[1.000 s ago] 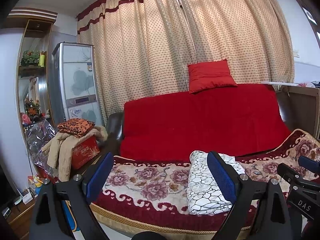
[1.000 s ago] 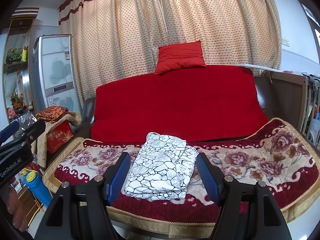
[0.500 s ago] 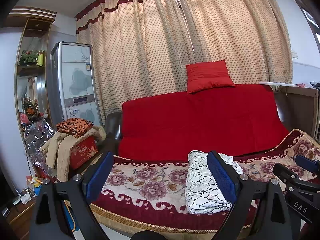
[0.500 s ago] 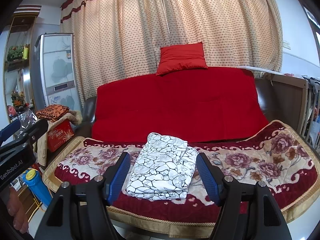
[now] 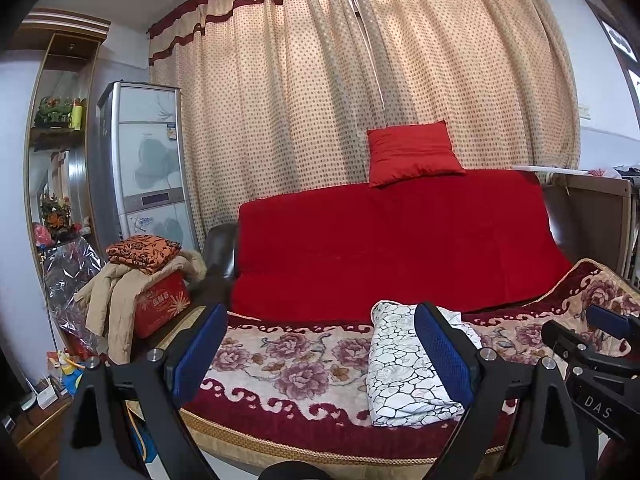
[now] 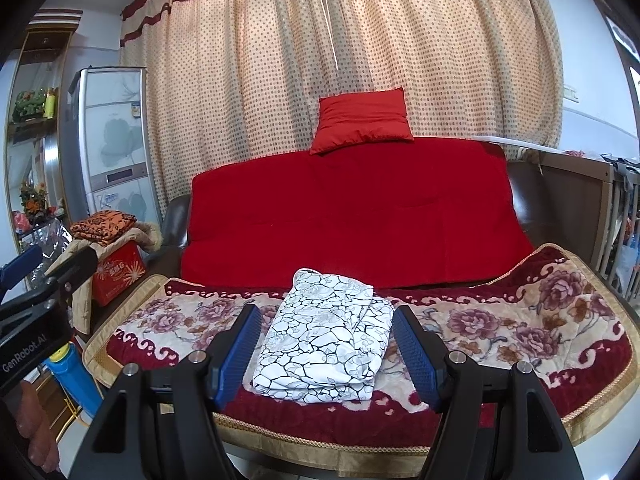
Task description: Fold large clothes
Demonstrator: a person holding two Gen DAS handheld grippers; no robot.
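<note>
White crackle-print garment lies folded, a compact bundle on the floral blanket. Left gripper and right gripper both released, empty. Folding looks finished.

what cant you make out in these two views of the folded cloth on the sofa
- Folded white patterned garment: which kind of clothing it is stays hidden by the folds. In the left wrist view the left tongs' right finger covers part of it.
- Blue bottle, right wrist view: its base is hidden behind the right tongs' frame.
- Print on the red box, left wrist view: too small to read.
</note>
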